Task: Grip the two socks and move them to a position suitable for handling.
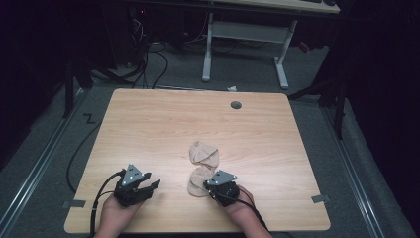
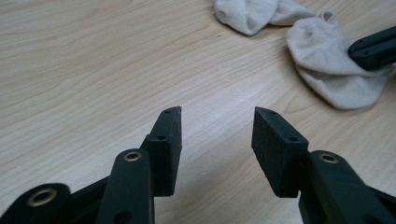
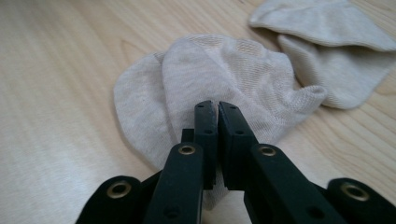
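Nearest, left gripper (image 2: 217, 128) — jaws spread, empty, above bare table (image 2: 93, 70). Right gripper (image 3: 218, 109) — jaws pinched together on the near sock (image 3: 224, 74), mid-table front. Far sock (image 3: 327, 28) just beyond. Likely soft, light, limp — best pinched at an edge.

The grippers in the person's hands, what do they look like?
Both are black, each with two blocky jaws that have flat pads and small brass-coloured rivets. The left gripper and the right gripper each carry a grey three-cornered plate on top, and a black cable trails back from each. No sleeves are visible on the forearms.
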`<state>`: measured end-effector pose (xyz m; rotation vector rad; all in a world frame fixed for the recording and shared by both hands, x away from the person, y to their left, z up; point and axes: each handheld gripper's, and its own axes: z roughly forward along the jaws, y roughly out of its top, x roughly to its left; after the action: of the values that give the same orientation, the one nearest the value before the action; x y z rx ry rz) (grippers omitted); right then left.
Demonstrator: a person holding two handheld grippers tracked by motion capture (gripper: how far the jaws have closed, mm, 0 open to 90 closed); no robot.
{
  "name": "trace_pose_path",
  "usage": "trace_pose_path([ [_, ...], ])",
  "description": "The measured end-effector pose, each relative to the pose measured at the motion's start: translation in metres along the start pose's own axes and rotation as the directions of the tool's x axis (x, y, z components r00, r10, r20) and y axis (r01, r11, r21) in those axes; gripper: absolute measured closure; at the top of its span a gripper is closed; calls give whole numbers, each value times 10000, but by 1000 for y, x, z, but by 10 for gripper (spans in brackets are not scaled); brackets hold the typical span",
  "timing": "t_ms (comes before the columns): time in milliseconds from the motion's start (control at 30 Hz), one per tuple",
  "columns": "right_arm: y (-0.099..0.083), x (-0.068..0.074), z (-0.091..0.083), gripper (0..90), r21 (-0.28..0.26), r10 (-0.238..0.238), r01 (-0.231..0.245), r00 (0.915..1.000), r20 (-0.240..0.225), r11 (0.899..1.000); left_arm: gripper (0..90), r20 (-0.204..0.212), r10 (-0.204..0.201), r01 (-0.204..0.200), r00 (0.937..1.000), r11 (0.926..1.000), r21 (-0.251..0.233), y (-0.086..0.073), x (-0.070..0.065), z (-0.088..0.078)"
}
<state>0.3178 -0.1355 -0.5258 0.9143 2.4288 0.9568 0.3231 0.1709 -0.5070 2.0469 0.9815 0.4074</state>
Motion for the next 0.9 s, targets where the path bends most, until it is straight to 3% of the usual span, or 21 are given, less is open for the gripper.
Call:
trace_pose_path([
  [167, -2, 13, -3, 844, -99, -331, 329, 9992, -232, 9994, 520, 442, 227, -228, 9988, 9997, 22, 1, -19, 4],
  [267, -2, 20, -5, 828, -74, -560, 557, 9975, -433, 9984, 511, 724, 906, -926, 9932, 9954, 245, 3, -40, 11],
  [300, -2, 20, -5, 828, -74, -560, 557, 9975, -433, 9984, 508, 724, 906, -926, 9932, 9954, 245, 3, -40, 11],
  [333, -2, 19, -6, 810, -79, -491, 488, 9974, -521, 9988, 506, 743, 1229, -1257, 9896, 9915, 346, 3, -49, 14],
  [400, -2, 18, -7, 767, -91, -392, 388, 9979, -519, 9992, 504, 781, 1214, -1247, 9895, 9914, 391, 3, -53, 16],
  [500, 2, 18, -11, 737, -300, -469, 461, 9986, -242, 9985, 504, 715, 1205, -1239, 9901, 9913, 449, 3, -52, 17],
  [533, 10, 21, -17, 691, -839, -362, 337, 9990, -279, 9959, 504, 616, 1021, -1049, 9929, 9935, 440, 3, -49, 17],
  [667, 23, 29, -15, 615, -1219, -235, 173, 9985, -491, 9924, 502, 537, 691, -715, 9962, 9965, 431, 3, -43, 16],
  [733, 28, 34, -4, 582, -895, -559, 531, 9980, -285, 9946, 500, 450, 437, -455, 9980, 9982, 396, 2, -38, 15],
  [800, 29, 36, 2, 574, -740, -683, 662, 9973, -256, 9951, 500, 379, 551, -568, 9978, 9974, 436, 3, -35, 14],
  [900, 30, 41, 15, 572, -199, -1020, 1019, 9948, -33, 9946, 499, 254, 365, -377, 9990, 9981, 479, 2, -31, 13],
])
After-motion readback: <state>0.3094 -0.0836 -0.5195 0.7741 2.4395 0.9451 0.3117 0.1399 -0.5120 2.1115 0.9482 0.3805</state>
